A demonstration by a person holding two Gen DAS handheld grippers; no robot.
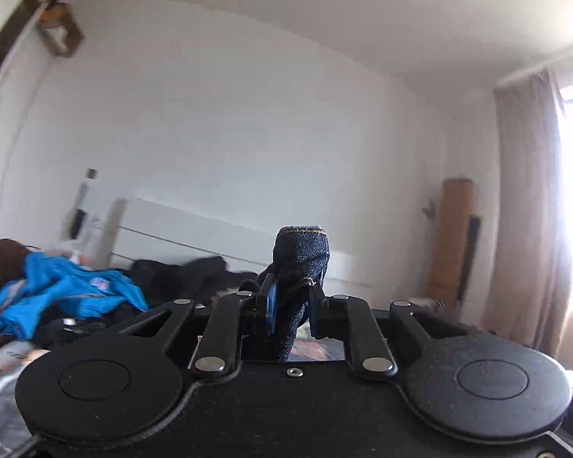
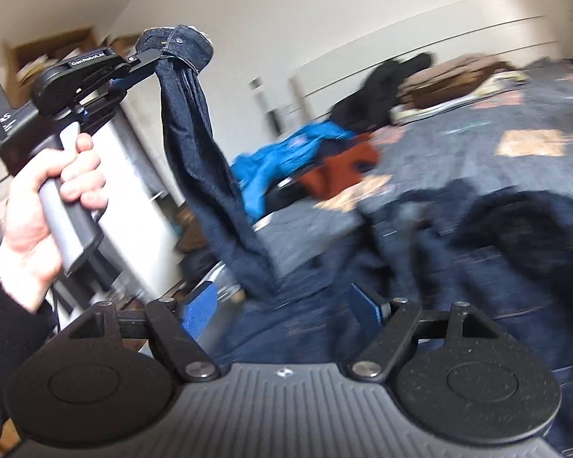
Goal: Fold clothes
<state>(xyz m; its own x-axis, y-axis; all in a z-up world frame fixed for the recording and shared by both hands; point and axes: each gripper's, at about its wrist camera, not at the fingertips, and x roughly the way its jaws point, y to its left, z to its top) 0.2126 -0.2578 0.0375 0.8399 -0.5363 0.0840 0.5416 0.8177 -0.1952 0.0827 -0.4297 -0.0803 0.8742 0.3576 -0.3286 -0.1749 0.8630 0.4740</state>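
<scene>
- The bed with a dark patterned cover [image 2: 458, 145] fills the right half of the right wrist view; a heap of unfolded clothes, among them a bright blue jacket [image 2: 282, 160], lies across the middle.
- The dark blue denim jeans [image 2: 195, 141] hang stretched from upper left to bottom centre, the rest bunched and blurred at lower right: lifted, no fold showing, so most of the folding looks left to do.
- The left gripper [image 1: 292, 294] is clamped on the jeans' hem, centre of its own view.
- The right gripper [image 2: 282, 305] stands wide apart over the denim, holding nothing.
</scene>
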